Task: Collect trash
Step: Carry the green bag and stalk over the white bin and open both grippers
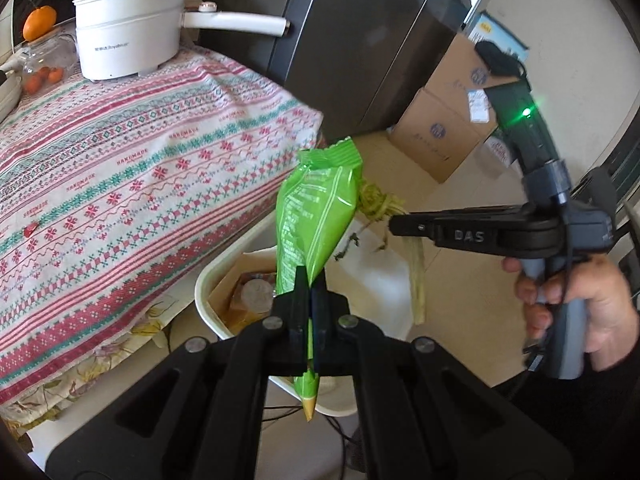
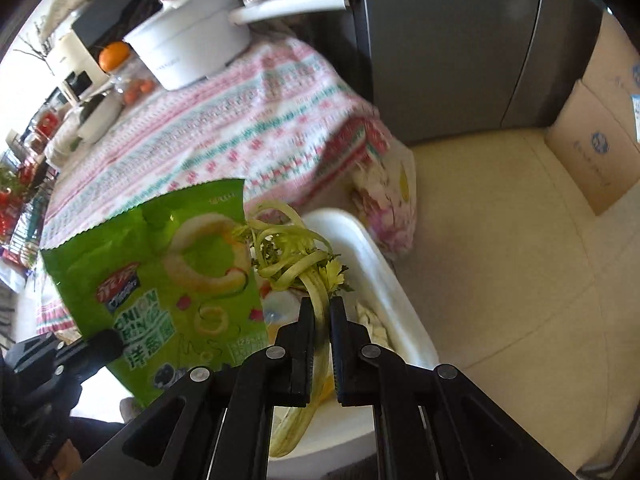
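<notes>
Both loads hang above the white bin (image 1: 208, 304): the left gripper (image 1: 310, 300) clamps the green onion-ring bag (image 1: 316, 216), the right gripper (image 2: 320, 320) pinches celery scraps (image 2: 296, 264) (wilted). Next, I'd judge, both jaws part.

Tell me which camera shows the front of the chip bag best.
The right wrist view. There the chip bag faces the camera, with its onion-ring picture and printed name readable. The left wrist view shows the bag only from its back and edge, pinched in the left gripper above the bin.
</notes>
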Motion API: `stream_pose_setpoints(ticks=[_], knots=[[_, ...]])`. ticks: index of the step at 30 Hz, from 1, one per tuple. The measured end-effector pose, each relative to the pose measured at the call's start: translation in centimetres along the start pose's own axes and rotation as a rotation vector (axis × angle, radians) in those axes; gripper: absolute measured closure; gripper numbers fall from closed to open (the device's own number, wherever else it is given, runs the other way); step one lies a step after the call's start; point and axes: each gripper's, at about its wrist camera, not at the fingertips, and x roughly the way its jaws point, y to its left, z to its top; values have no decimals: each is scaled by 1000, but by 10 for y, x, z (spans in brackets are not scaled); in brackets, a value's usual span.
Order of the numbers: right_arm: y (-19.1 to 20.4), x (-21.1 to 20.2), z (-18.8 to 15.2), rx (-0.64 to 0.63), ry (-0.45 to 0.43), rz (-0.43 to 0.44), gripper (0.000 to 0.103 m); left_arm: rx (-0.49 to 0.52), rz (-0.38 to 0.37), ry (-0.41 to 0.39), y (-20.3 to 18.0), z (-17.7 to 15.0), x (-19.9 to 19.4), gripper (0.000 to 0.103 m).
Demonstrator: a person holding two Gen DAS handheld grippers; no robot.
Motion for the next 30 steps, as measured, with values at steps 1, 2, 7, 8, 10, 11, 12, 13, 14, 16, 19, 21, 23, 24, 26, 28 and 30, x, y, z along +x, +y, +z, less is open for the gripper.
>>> stream_pose_setpoints(ticks=[1, 2, 7, 8, 10, 11, 12, 13, 14, 16, 19, 21, 23, 24, 26, 28, 30], knots=[[-1, 4, -1, 6, 16, -2, 93, -3, 11, 6, 2, -1, 4, 101], [-3, 7, -1, 12, 32, -5, 93, -8, 17, 14, 4, -2, 8, 101], [-12, 20, -3, 63, 100, 4, 66, -11, 71, 39, 10, -5, 19, 94], [-14, 21, -4, 83, 105, 9, 57, -9, 79, 39, 10, -6, 18, 84], [-15, 16, -5, 103, 92, 16, 44, -8, 96, 30, 11, -6, 16, 61], [-15, 12, -4, 99, 82, 24, 44, -10, 107, 15, 10, -6, 12, 49], [-14, 9, -4, 93, 72, 26, 44, -9, 112, 4, 11, -6, 9, 45], [-12, 7, -3, 90, 65, 24, 43, -4, 124, -5, 11, -5, 5, 42], [-11, 4, -4, 84, 57, 21, 42, 1, 142, -10, 12, -5, 2, 39], [-8, 0, -3, 76, 42, 14, 40, -1, 166, -19, 15, -4, -3, 36], [-5, -6, -1, 69, 22, 20, 39, -30, 207, -25, 23, -2, -15, 28], [-1, -11, 0, 61, 3, 28, 39, -43, 246, -34, 28, -1, -24, 24], [4, -18, 1, 45, -20, 35, 36, -53, 277, -42, 31, 1, -31, 22], [7, -21, 2, 36, -28, 38, 35, -59, 293, -45, 33, 2, -36, 22], [14, -30, 5, 7, -53, 42, 35, -75, 324, -45, 37, 3, -45, 22], [23, -42, 6, -24, -92, 43, 34, -97, 354, -53, 41, 3, -57, 22], [33, -57, 6, -47, -140, 46, 32, -119, 374, -62, 44, 5, -65, 21]])
